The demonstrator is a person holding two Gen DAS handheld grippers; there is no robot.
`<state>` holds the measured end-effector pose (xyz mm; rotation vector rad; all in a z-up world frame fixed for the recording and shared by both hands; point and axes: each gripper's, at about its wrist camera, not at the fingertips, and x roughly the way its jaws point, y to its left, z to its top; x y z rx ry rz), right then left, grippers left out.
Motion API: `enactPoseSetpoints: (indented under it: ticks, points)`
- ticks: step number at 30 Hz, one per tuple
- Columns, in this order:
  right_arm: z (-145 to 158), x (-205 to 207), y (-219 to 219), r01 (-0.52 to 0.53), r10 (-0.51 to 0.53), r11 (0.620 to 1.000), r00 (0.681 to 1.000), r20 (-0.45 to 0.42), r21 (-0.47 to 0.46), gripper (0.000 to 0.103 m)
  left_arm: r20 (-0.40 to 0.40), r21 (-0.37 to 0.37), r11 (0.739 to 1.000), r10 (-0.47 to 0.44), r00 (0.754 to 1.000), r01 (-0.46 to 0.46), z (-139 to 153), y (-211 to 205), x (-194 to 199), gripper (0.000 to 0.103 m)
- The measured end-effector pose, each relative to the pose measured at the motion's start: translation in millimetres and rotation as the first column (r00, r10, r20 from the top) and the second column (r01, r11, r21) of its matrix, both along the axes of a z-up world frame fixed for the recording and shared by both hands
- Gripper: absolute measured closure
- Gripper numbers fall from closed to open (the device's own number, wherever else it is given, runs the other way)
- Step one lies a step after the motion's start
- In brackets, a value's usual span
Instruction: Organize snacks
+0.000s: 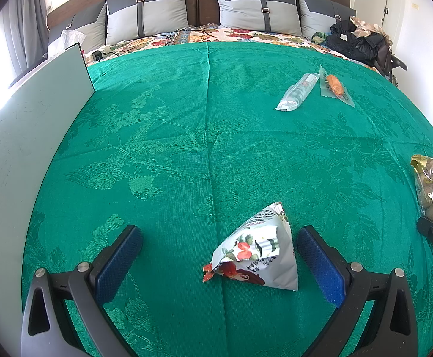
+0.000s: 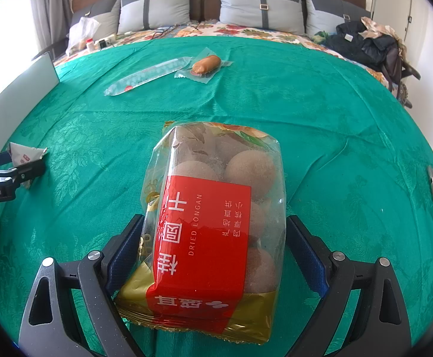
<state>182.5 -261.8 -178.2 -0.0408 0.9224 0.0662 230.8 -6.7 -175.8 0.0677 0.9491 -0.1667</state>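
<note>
My left gripper [image 1: 219, 235] is open over the green bedspread [image 1: 186, 136], with a small white triangular snack packet [image 1: 258, 255] lying between its fingers, nearer the right finger. My right gripper [image 2: 213, 226] is open around a clear bag of dried longan [image 2: 216, 223] with a red label; the left finger touches the bag, the right finger stands just apart. A long clear packet [image 1: 298, 90] and a wrapped orange sausage [image 1: 335, 84] lie side by side farther back. They also show in the right wrist view, the long packet [image 2: 148, 76] and the sausage [image 2: 206, 64].
A white board [image 1: 23, 148] stands along the left edge of the bed. Grey pillows [image 1: 148, 12] line the headboard. Dark clothes [image 1: 356, 41] are piled at the back right. A plastic bag [image 2: 82, 34] and small items sit back left.
</note>
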Motion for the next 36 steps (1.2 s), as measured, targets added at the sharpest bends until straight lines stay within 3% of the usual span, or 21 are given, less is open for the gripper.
enactPoseSetpoints:
  ticks: [22, 28, 31, 34, 36]
  points:
    - [0, 0, 0, 0.000, 0.000, 1.000, 1.000, 0.000, 0.001, 0.008, -0.001, 0.006, 1.000, -0.013, 1.000, 0.013, 1, 0, 0, 0.000]
    - [-1, 0, 0, 0.000, 0.000, 1.000, 1.000, 0.000, 0.001, 0.008, -0.122, 0.026, 0.991, -0.127, 0.984, 0.131, 4, 0, 5, 0.000]
    - [-1, 0, 0, 0.000, 0.000, 1.000, 1.000, 0.000, 0.001, 0.008, -0.182, 0.034, 0.994, -0.093, 0.979, 0.101, 5, -4, 8, 0.000]
    - [-1, 0, 0, 0.000, 0.000, 1.000, 1.000, -0.001, 0.000, 0.008, -0.174, 0.036, 0.994, -0.100, 0.980, 0.107, 4, -16, 6, 0.000]
    - [-1, 0, 0, 0.000, 0.000, 1.000, 1.000, 0.000, 0.001, 0.008, -0.144, 0.028, 0.992, -0.118, 0.983, 0.123, 5, -23, 2, 0.007]
